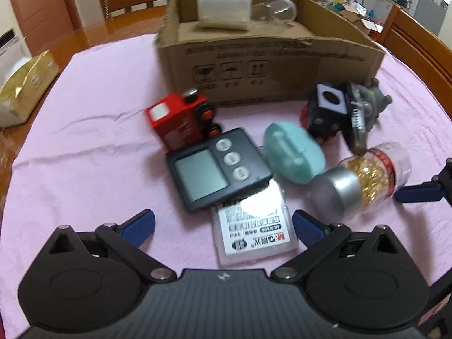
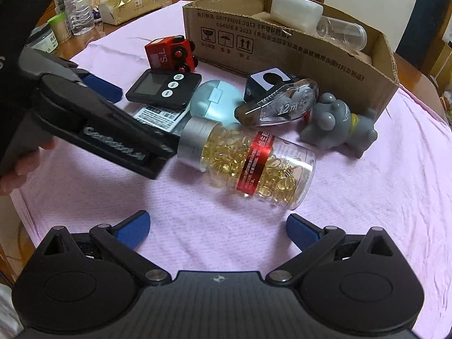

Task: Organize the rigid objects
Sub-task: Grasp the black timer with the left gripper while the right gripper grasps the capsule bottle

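Both tools spread wide, pinching nothing: left gripper (image 1: pixel 223 223) poised low over a labelled clear plastic case (image 1: pixel 254 231) part-tucked beneath a black digital timer (image 1: pixel 217 169); right gripper (image 2: pixel 217 226) hovering just short of a capsule bottle (image 2: pixel 248 161) lying on its side, silver cap toward the left gripper. Spread on a pink cloth (image 2: pixel 367 197): a red toy train (image 2: pixel 171 53) beside the timer, a teal oval case (image 2: pixel 217 101) touching the bottle's cap end, a correction tape dispenser (image 2: pixel 279 103) leaning on a black cube (image 2: pixel 262 83), a grey toy animal (image 2: pixel 339 124) just beside. Behind, an open cardboard box (image 2: pixel 282 53) holding a white block (image 2: pixel 296 11) and a clear empty bottle (image 2: pixel 341 32), touching.
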The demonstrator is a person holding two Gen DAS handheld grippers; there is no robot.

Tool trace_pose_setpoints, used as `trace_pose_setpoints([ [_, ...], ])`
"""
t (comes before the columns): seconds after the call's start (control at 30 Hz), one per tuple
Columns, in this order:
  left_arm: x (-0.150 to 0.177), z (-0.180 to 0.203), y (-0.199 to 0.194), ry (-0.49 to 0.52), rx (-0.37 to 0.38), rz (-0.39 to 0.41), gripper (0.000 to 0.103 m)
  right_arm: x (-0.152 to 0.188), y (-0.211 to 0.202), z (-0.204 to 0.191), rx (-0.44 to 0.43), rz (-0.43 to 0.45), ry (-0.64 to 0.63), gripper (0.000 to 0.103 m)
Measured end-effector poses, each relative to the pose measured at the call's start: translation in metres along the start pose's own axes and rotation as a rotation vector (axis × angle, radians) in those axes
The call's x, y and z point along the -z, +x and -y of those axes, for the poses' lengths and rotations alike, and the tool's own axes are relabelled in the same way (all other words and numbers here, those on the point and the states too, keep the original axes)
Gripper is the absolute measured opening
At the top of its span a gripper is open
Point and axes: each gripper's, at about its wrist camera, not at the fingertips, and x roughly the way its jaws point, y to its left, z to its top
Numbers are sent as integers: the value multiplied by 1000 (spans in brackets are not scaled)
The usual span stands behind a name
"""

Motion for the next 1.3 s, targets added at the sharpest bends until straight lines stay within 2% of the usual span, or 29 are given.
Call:
trace_pose_setpoints([
  [0.2,10,-23,-4,-3,-3,8,102,2,-1,-1,0,13,0,103],
  [0.27,9,-23,-4,20,14,23,98,3,-1,-1,-1,17,-2,103],
  [0.33,7,-20,-5,47,31,41,89,3,-2,-1,-1,18,-1,103],
  [0.4,4,-16,-8,77,56,58,70,3,-2,-1,0,17,1,103],
  [0.5,4,-10,-12,107,74,64,55,2,-1,-1,2,16,4,103],
  [0.67,13,-9,-19,140,86,50,56,2,-2,-1,3,18,8,103],
  [0.8,26,-24,-28,139,85,34,57,2,-1,-1,6,13,13,103],
  [0.93,28,-36,-32,101,46,2,67,-1,-1,0,10,-8,21,103],
  [1.0,24,-36,-35,80,50,17,84,-3,0,0,13,-23,26,103],
  [1.07,19,-33,-37,62,56,42,91,-4,0,1,14,-29,33,103],
  [1.2,3,-31,-30,-3,94,45,91,-7,1,1,14,-33,44,103],
  [1.3,-6,-28,-19,-49,53,12,91,-9,-1,2,8,-22,66,103],
])
